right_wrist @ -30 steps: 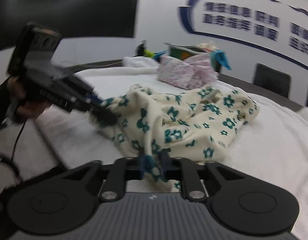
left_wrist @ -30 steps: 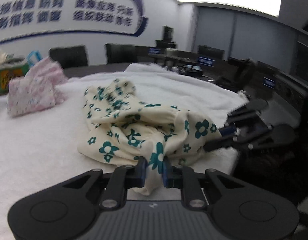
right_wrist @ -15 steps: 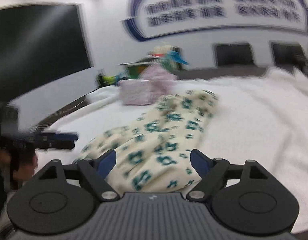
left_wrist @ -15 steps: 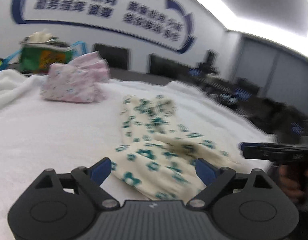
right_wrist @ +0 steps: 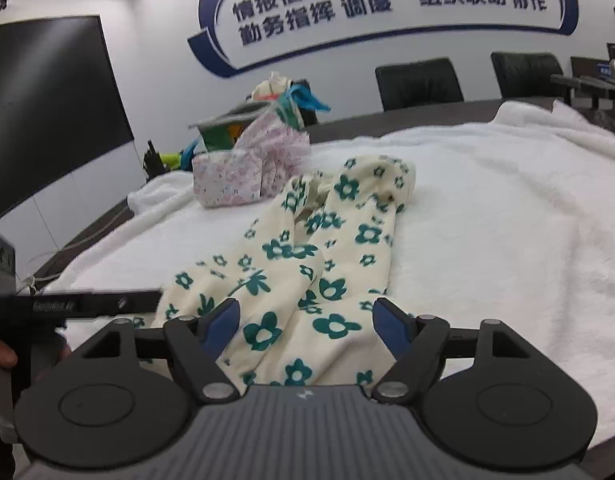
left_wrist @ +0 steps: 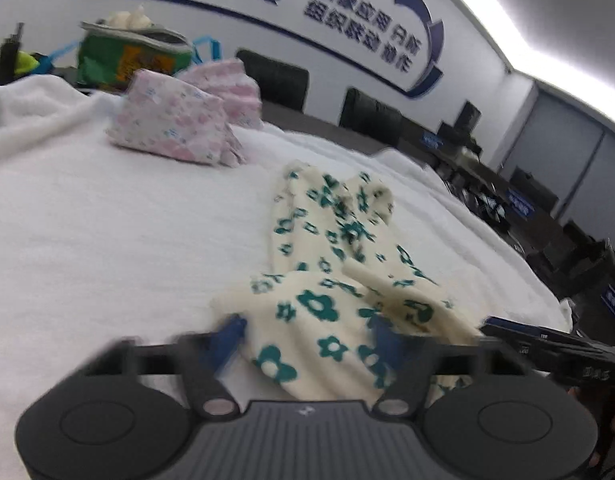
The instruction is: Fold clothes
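Observation:
A cream garment with teal flowers (left_wrist: pixel 331 264) lies stretched out long on the white towel-covered table (left_wrist: pixel 107 232); it also shows in the right wrist view (right_wrist: pixel 319 256). My left gripper (left_wrist: pixel 307 336) is open, with the garment's near end between its blue pads, not gripped. My right gripper (right_wrist: pixel 305 320) is open over the same near end. The right gripper shows at the right edge of the left wrist view (left_wrist: pixel 547 348), and the left gripper at the left of the right wrist view (right_wrist: pixel 87 304).
Folded pink patterned clothes (left_wrist: pixel 183 124) sit at the back of the table, also in the right wrist view (right_wrist: pixel 247 168). A green bag (left_wrist: pixel 127 56) stands behind them. Black chairs (right_wrist: pixel 419 80) line the far side. The table's edge runs near the right (left_wrist: pixel 555 304).
Both grippers let go of the garment and opened. The garment went from a bunched heap to lying stretched out. Both views swung toward the back wall.

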`<state>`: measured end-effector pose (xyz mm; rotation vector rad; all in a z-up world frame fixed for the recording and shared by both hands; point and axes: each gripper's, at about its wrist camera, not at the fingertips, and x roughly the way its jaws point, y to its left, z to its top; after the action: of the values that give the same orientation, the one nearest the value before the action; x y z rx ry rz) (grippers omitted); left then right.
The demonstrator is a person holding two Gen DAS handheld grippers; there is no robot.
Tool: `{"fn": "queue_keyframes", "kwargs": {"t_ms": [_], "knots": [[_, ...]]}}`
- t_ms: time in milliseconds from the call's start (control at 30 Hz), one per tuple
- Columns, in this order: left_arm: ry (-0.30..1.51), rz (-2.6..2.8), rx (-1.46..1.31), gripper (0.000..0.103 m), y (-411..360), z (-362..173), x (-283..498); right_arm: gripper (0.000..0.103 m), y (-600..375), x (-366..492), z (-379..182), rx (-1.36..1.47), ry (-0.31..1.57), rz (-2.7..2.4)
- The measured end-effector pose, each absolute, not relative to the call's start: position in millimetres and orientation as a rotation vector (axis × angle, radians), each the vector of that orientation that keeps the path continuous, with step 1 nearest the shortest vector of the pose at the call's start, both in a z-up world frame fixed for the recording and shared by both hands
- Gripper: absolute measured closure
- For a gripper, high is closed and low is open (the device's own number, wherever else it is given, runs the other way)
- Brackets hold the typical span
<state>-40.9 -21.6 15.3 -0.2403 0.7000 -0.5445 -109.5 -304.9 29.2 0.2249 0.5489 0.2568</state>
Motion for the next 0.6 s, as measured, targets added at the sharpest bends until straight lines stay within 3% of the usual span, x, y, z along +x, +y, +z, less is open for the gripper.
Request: {"fn": "queue_keyframes", "kwargs": {"t_ms": [33, 67, 100, 200, 367, 433, 500, 567, 600], "knots": [[0.714, -0.554, -0.239, 0.094, -26, 16, -40, 0.057, -303, -106, 27, 0.223, 0.562, 0.276], [0.702, -0.563, -0.237, 0.094, -28, 18, -41, 0.073, -302, -103, 26, 0.220, 0.576, 0.298], [0.680, -0.572, -0.235, 0.095, -29, 19, -44, 0.081, -300, -101, 25, 0.212, 0.582, 0.312], [0.618, -0.689, -0.244, 0.100, -33, 30, -52, 0.097, -297, -103, 28, 0.189, 0.558, 0.369], [0.601, -0.792, -0.210, 0.099, -43, 37, -37, 0.098, -299, -114, 48, 0.191, 0.435, 0.532], [0.647, -0.791, -0.177, 0.099, -50, 30, -24, 0.098, -296, -98, 41, 0.196, 0.481, 0.535], [0.717, -0.772, -0.161, 0.093, -56, 15, -12, 0.097, -293, -81, 32, 0.202, 0.538, 0.532], [0.739, -0.743, -0.171, 0.075, -55, 4, -9, 0.095, -291, -63, 15, 0.221, 0.624, 0.504], [0.731, -0.744, -0.180, 0.071, -53, 2, -10, 0.093, -289, -59, 9, 0.224, 0.650, 0.508]]}}
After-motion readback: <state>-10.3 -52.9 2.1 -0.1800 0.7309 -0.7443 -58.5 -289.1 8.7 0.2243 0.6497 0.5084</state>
